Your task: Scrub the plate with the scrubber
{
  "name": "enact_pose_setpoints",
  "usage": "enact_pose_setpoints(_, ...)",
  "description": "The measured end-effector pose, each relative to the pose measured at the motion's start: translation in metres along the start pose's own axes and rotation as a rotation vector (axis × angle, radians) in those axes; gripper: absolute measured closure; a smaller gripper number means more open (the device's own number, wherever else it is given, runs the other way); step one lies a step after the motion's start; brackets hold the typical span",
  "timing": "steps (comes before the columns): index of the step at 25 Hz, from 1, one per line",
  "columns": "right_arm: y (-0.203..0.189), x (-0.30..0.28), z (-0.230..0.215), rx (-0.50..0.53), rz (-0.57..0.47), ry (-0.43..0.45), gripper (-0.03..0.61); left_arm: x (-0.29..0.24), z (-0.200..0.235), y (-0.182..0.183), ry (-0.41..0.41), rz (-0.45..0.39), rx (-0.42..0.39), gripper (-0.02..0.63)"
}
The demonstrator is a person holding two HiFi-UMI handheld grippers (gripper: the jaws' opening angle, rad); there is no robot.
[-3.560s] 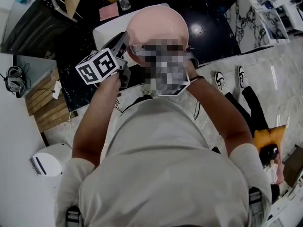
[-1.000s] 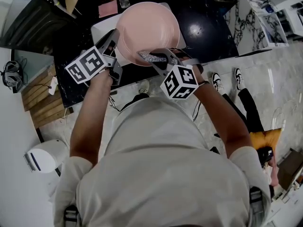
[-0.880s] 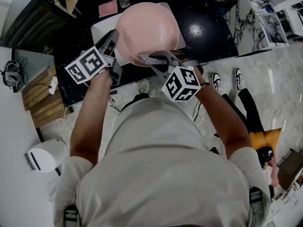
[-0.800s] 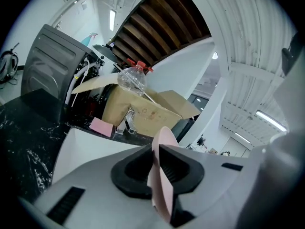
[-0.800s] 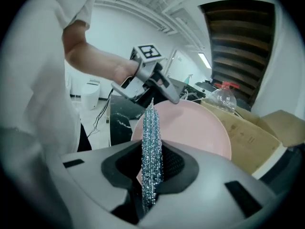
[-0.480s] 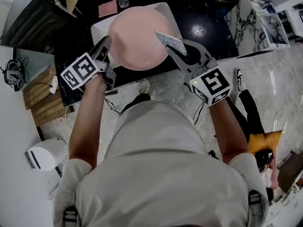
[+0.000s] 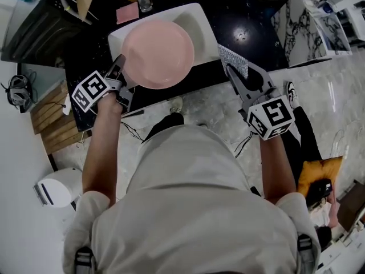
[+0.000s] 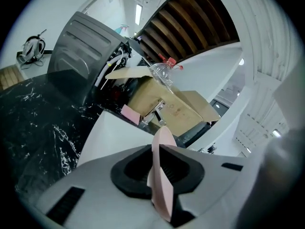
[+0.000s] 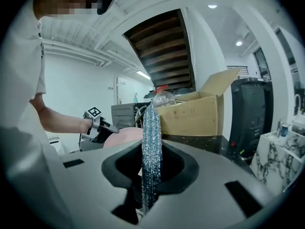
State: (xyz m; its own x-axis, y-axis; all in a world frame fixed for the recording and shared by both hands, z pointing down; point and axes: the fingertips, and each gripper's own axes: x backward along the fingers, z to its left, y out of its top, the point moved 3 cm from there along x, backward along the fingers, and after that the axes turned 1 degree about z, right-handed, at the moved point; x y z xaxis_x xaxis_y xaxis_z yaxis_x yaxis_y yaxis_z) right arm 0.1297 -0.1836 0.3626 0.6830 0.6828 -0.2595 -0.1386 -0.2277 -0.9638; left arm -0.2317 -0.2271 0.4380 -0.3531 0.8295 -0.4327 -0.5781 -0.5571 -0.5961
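- The head view looks steeply down from above the person, rather far, on both arms, the tabletop (image 7: 251, 21) and the floor (image 7: 217, 104).
- The left gripper view sits close behind the jaws of the left gripper (image 7: 121, 73) and looks along them, over the tabletop, to a box (image 8: 178, 109).
- The right gripper view sits likewise on the right gripper (image 7: 235, 72) and faces across the tabletop toward the left gripper.
- All three views share the plate (image 7: 157, 53); both gripper views share the box.
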Motion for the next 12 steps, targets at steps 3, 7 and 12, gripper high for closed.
enact_pose_setpoints(3,-0.003,0.0,0.001,0.006,0.017,-0.009,0.5,-0.012,0.015,-0.001,0.022,0.015,0.043,0.568)
enact_pose_setpoints(7,-0.004,-0.004,0.004,0.003,0.036,-0.016,0.5,-0.034,0.037,-0.001,0.049,0.034,0.099,0.569)
enact_pose_setpoints(12,-0.007,-0.01,0.009,-0.01,0.059,-0.032,0.5,-0.064,0.066,0.0,0.082,0.061,0.155,0.568)
